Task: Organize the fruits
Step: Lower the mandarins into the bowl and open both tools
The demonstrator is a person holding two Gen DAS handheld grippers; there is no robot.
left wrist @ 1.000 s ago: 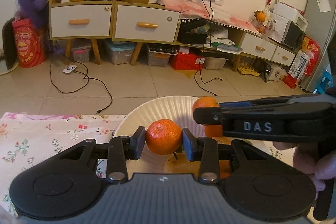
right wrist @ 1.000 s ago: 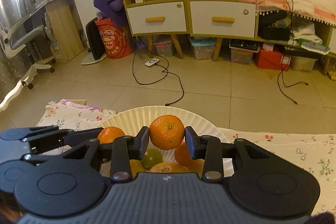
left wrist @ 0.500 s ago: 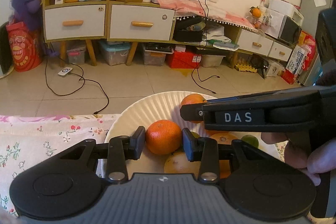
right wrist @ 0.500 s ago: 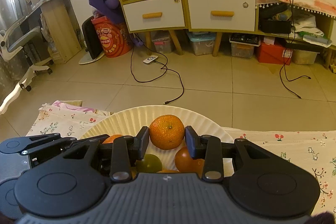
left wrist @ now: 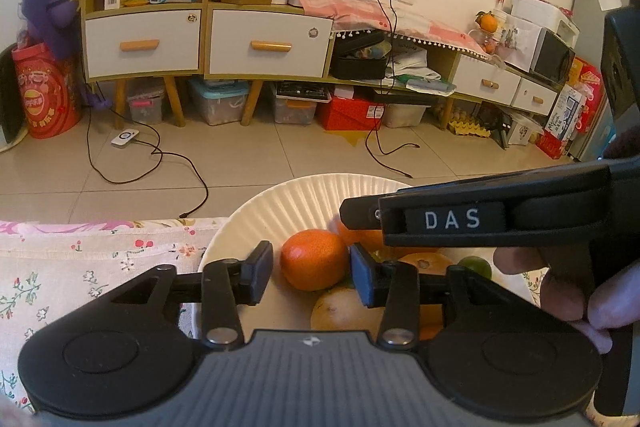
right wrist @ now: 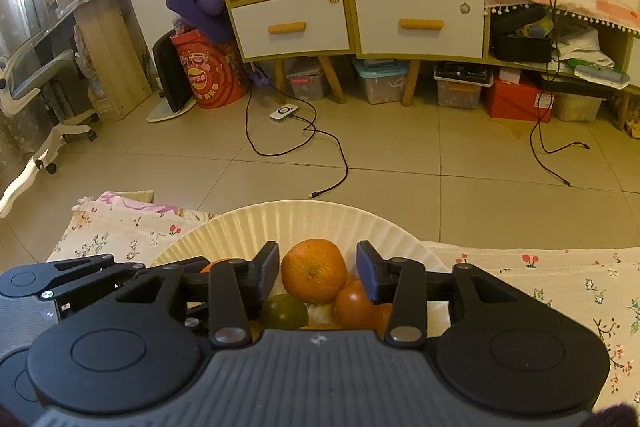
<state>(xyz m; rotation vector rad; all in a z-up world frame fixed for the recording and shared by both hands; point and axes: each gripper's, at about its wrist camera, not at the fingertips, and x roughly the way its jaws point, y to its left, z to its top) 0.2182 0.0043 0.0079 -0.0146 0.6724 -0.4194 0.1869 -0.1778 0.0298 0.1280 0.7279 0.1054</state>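
Note:
A white paper plate (left wrist: pixel 288 203) holds several oranges and a green fruit (left wrist: pixel 476 265). My left gripper (left wrist: pixel 310 273) is open, its pads apart from an orange (left wrist: pixel 314 259) that rests on the pile. My right gripper (right wrist: pixel 318 273) is open too, with another orange (right wrist: pixel 314 269) lying between its pads on top of the fruit. The plate also shows in the right wrist view (right wrist: pixel 280 223), with a green fruit (right wrist: pixel 286 311) below that orange. The right gripper's body crosses the left wrist view (left wrist: pixel 480 219).
The plate sits at the far edge of a table covered in a floral cloth (left wrist: pixel 80 259). Beyond it is tiled floor (right wrist: pixel 400 155) with cables, then cabinets (left wrist: pixel 208 43) and storage boxes.
Both grippers have lowered toward the plate and opened. Each orange has left the pads and now rests on the pile in the plate.

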